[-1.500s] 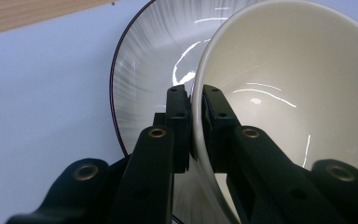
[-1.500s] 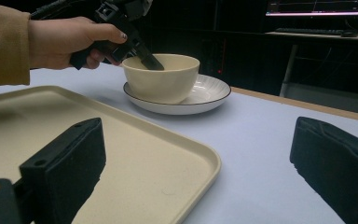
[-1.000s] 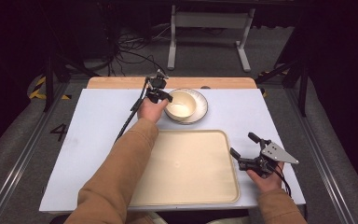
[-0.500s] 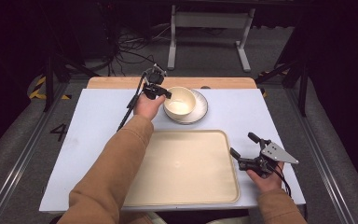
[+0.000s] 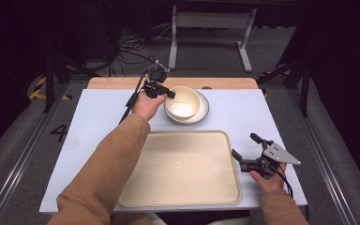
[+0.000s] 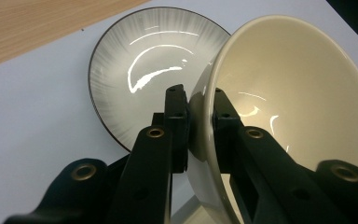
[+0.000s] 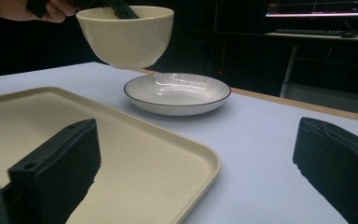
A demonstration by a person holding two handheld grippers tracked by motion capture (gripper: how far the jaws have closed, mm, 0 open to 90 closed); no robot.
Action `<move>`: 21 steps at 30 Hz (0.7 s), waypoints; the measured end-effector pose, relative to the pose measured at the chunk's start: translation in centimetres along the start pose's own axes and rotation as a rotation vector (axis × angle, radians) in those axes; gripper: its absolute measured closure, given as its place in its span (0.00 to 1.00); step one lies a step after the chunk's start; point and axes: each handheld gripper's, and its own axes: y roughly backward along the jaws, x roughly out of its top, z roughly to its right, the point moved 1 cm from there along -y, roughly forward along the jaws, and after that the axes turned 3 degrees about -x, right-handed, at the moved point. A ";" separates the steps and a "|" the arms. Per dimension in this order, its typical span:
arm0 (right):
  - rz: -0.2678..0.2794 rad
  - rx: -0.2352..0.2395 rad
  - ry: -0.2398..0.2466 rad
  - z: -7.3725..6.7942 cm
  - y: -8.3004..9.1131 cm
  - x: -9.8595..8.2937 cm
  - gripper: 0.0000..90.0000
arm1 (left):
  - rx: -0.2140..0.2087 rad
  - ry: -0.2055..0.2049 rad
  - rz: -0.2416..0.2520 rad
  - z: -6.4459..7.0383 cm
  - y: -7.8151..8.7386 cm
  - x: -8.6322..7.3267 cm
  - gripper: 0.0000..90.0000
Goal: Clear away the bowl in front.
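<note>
In the high view the left gripper (image 5: 165, 92) is in the upper middle of the frame, and its jaws are clamped on the rim of the cream bowl (image 5: 183, 101). In the left gripper view one jaw presses the outer wall of the bowl (image 6: 284, 93) and the other jaw is inside it. In the right gripper view the bowl (image 7: 126, 32) hangs in the upper left of the frame, lifted clear above the plate (image 7: 177, 93), which stands on the white table (image 7: 270, 154) in the middle of the frame. The tray (image 5: 180, 168) lies in the lower middle of the high view. The right gripper (image 5: 247, 152) rests at the lower right, just beside the tray, with its jaws wide apart and holding nothing.
</note>
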 end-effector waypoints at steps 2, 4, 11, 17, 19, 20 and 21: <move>0.001 0.000 -0.001 0.0 0.0 0.0 0.01 | -0.007 -0.013 -0.007 0.3 0.3 0.0 0.91; 0.000 -0.001 0.000 0.0 0.0 0.0 0.01 | -0.016 -0.020 -0.011 0.6 0.7 -0.1 0.91; 0.002 0.000 0.000 0.0 0.0 0.0 0.01 | -0.047 -0.066 -0.034 1.5 2.0 -0.4 0.91; 0.002 0.001 0.002 0.0 0.0 0.0 0.01 | -0.062 -0.094 -0.058 2.2 2.9 -0.7 0.91; 0.002 0.001 0.002 0.0 0.0 0.0 0.01 | -0.069 -0.105 -0.065 2.5 3.3 -0.8 0.91; 0.002 0.001 0.002 0.0 0.0 0.0 0.01 | -0.076 -0.111 -0.068 2.6 3.4 -0.9 0.91; 0.002 0.002 0.001 0.0 0.0 0.0 0.01 | -0.081 -0.121 -0.073 2.8 3.5 -1.0 0.91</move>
